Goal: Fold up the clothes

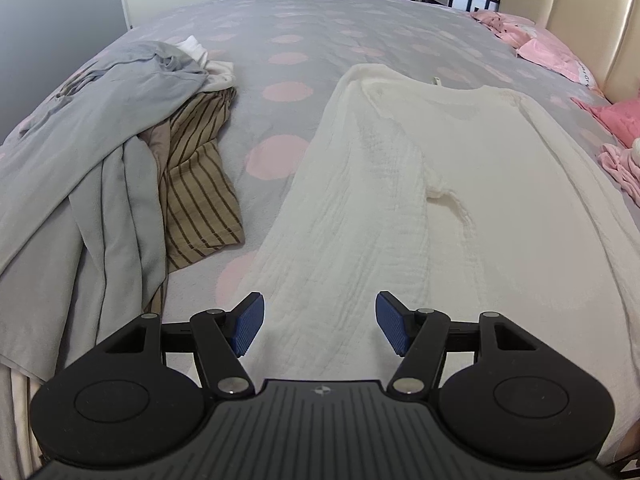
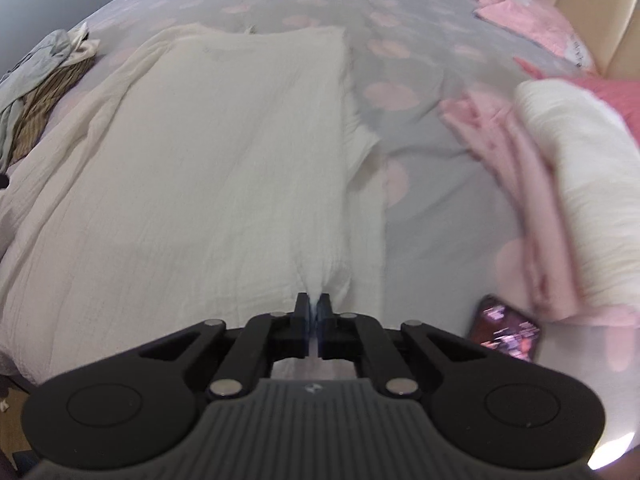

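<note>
- Looking through the left wrist view first, I see my left hand-held gripper (image 1: 320, 326) hanging over the near hem of the cream top (image 1: 440, 200), jaws wide apart with nothing between the blue pads (image 1: 249, 326); I judge it is poised there to take the hem's left part.
- I see the cream top lying flat on the bed (image 1: 280, 40), neck away from me, with its left sleeve (image 1: 384, 148) already turned in across the body, which narrows the piece for the next fold.
- I note a loose heap on the left, well apart from the top: a grey garment (image 1: 100, 168) and a striped brown one (image 1: 200, 192), presumably waiting their turn.
- Switching to the right wrist view, I have my right hand-held gripper (image 2: 314, 312) closed tight on the near hem of the cream top, the cloth bunching into a small pucker at the tips.
- I see the right side folded in to a straight edge, so this pinch sits at the corner I would lift.
- I notice a rolled cream piece (image 2: 576, 184) on pink clothes (image 2: 508, 184) to the right, blurred, and a phone (image 2: 504, 332) near the hem, which could snag a dragged edge.
</note>
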The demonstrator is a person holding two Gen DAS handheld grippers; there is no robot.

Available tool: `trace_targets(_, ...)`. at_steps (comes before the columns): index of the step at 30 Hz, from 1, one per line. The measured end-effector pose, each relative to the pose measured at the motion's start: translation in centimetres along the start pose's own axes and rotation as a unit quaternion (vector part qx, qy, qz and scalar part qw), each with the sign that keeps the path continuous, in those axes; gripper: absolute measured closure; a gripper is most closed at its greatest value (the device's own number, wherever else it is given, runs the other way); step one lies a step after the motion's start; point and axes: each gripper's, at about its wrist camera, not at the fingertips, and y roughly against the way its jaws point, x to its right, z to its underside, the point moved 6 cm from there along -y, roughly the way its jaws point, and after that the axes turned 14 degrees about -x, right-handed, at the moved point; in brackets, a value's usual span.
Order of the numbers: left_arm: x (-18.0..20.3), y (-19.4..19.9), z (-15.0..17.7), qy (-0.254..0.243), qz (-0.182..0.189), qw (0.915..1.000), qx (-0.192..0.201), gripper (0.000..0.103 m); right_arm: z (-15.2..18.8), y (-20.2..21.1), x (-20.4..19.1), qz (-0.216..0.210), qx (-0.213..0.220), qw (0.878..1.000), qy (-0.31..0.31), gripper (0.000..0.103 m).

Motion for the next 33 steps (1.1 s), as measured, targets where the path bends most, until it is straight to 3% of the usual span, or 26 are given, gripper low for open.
trace_targets(10,-0.6,-0.6,-0.9,0.015,0.012,0.9998,-0.006,0.043,-7.3,7.9,11.2,0.131,0.067,0.986,-0.072,0.1)
trace_targets(18,0.0,-1.0,-1.0,0.0,0.015,0.9998,-0.011,0.043,-12.0,7.9,20.3,0.24,0.091,0.953,-0.16,0.1)
trace_targets(20,-0.1,-1.1,-1.0,-0.001,0.015,0.9998,-0.015,0.043,-12.6,7.0,21.7,0.247,0.092,0.948,-0.18,0.1)
trace_targets(23,-0.2,-1.3,-0.8,-0.002,0.015,0.9996,-0.024,0.043,-12.6,5.4,22.3,0.23,0.088,0.949,-0.198,0.097)
trace_targets(26,-0.1,-1.0,-0.4,-0.007,0.014,0.9995,-0.027,0.043,-11.9,4.8,21.2,0.228,0.093,0.951,-0.187,0.086)
trace_targets(28,0.0,-1.0,-0.1,-0.013,0.013,0.9993,-0.032,0.042,-11.1,4.8,20.2,0.227,0.104,0.951,-0.181,0.073)
trace_targets(33,0.3,-1.1,1.1,-0.027,0.015,0.9984,-0.048,0.039,-8.3,5.8,17.4,0.206,0.147,0.951,-0.177,0.068)
